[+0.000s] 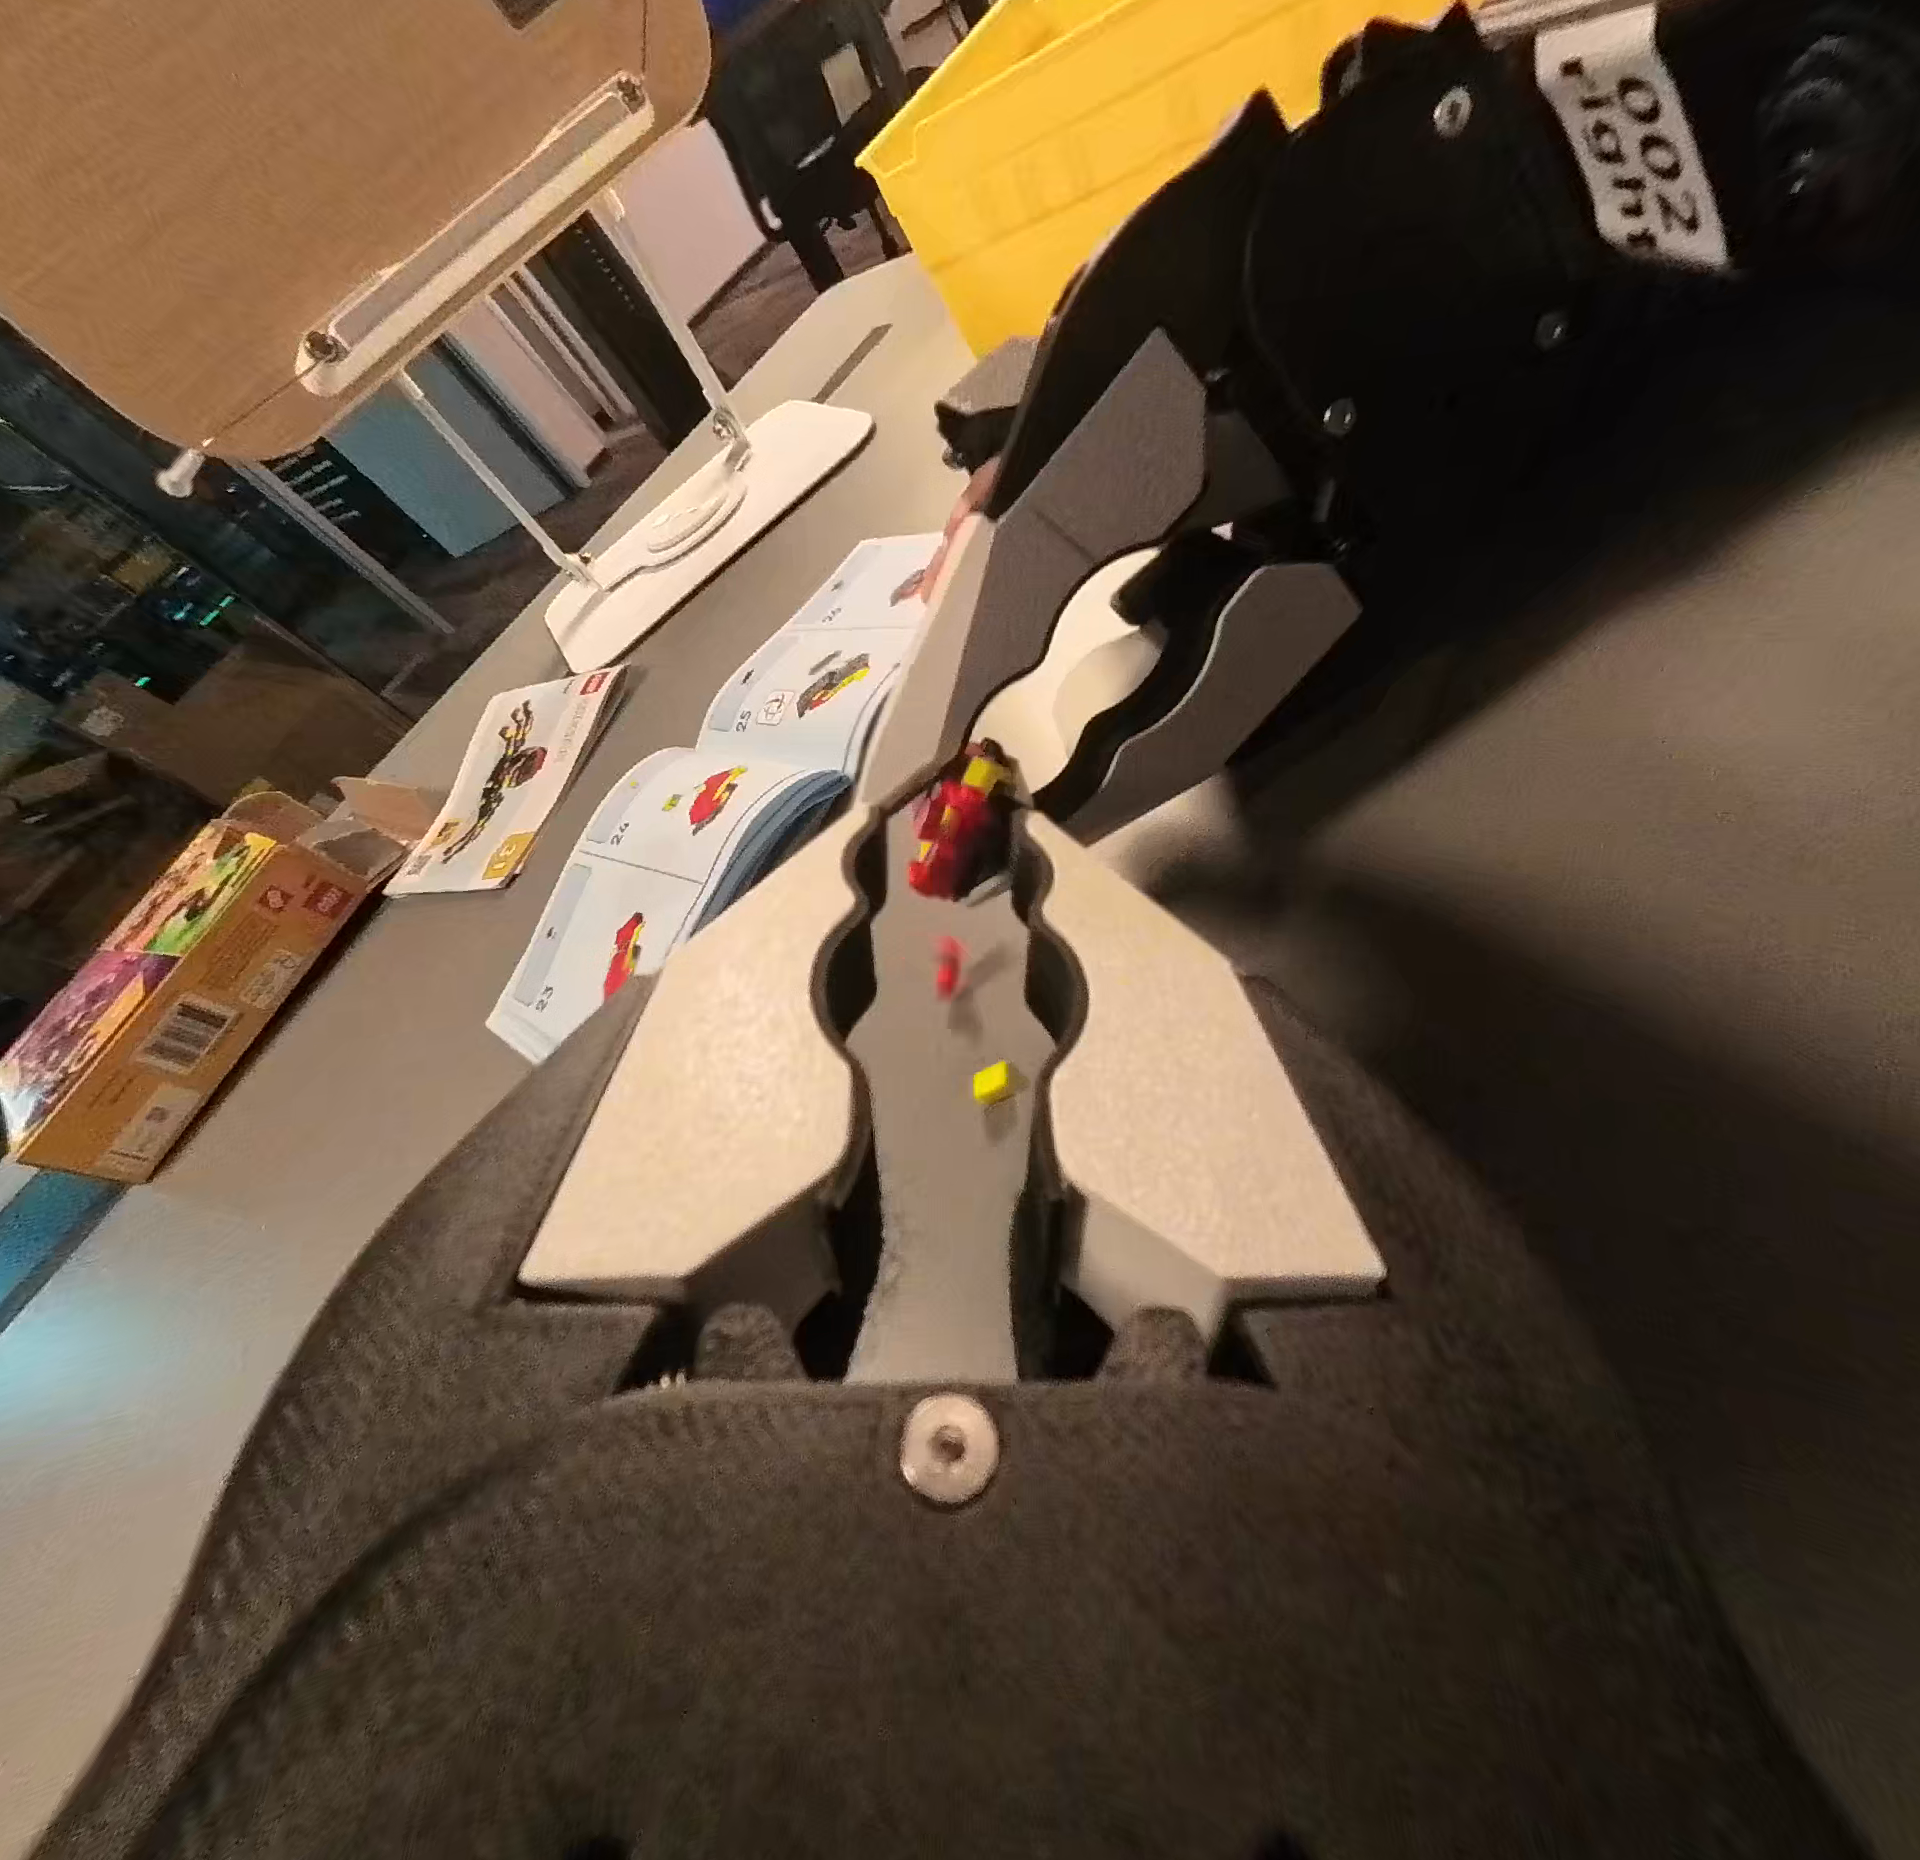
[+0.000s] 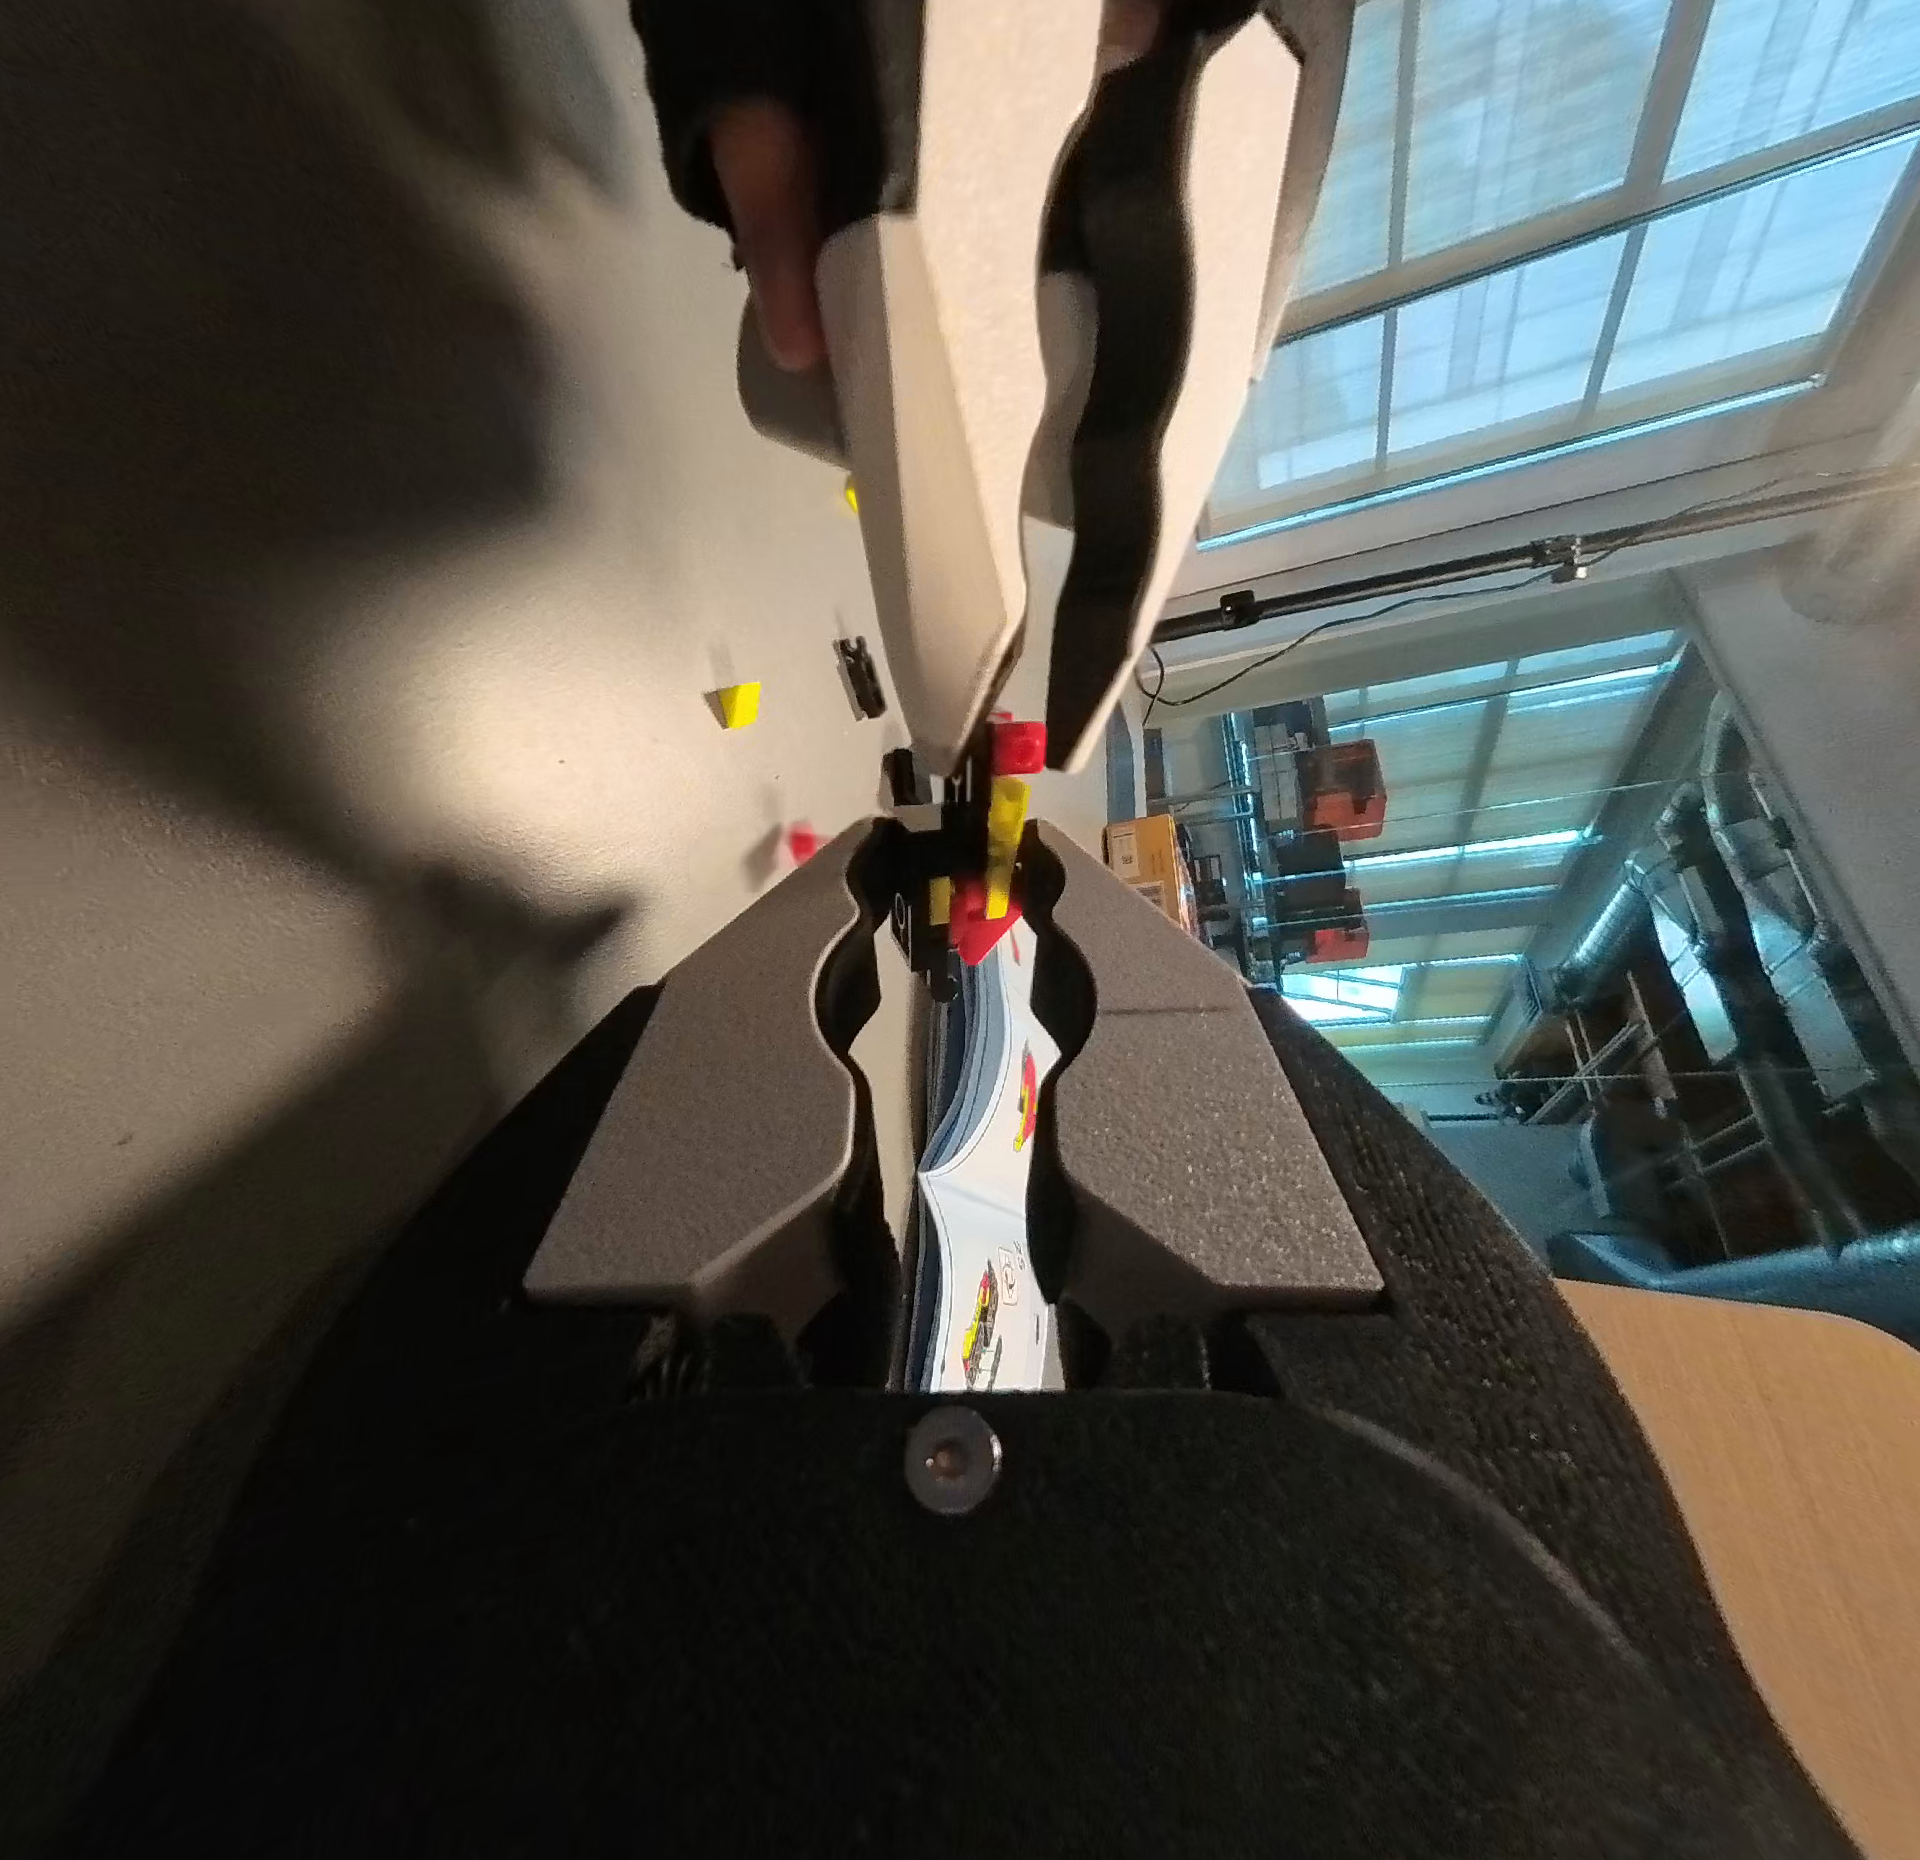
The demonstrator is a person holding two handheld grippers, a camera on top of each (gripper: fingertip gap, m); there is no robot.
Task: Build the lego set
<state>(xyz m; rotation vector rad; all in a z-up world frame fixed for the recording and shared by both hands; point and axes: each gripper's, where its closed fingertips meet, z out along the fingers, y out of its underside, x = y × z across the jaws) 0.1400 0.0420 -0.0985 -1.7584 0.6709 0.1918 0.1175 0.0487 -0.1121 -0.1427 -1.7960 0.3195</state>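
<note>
A small red, yellow and black lego model point(image 1: 956, 823) is held in the air between both grippers. In the left wrist view my left gripper point(image 1: 956, 808) is closed on its red end. In the right wrist view my right gripper point(image 2: 956, 834) is closed on the model point(image 2: 971, 875) from the opposite side. There the left gripper point(image 2: 1013, 756) comes down from above and pinches a red brick point(image 2: 1016, 745) at the model's far end. On the table below lie a loose yellow piece point(image 1: 992, 1083), a blurred red piece point(image 1: 948, 963) and a black piece point(image 2: 857, 678).
An open instruction booklet point(image 1: 727, 823) lies on the grey table point(image 1: 416, 1062), with a second booklet point(image 1: 509, 782) and an opened lego box point(image 1: 177, 989) to its left. A white stand base point(image 1: 717, 522) and a yellow bin point(image 1: 1060, 148) are behind. A person's finger point(image 2: 774, 241) shows on the left gripper. Less than 4 cm separates the two grippers' tips.
</note>
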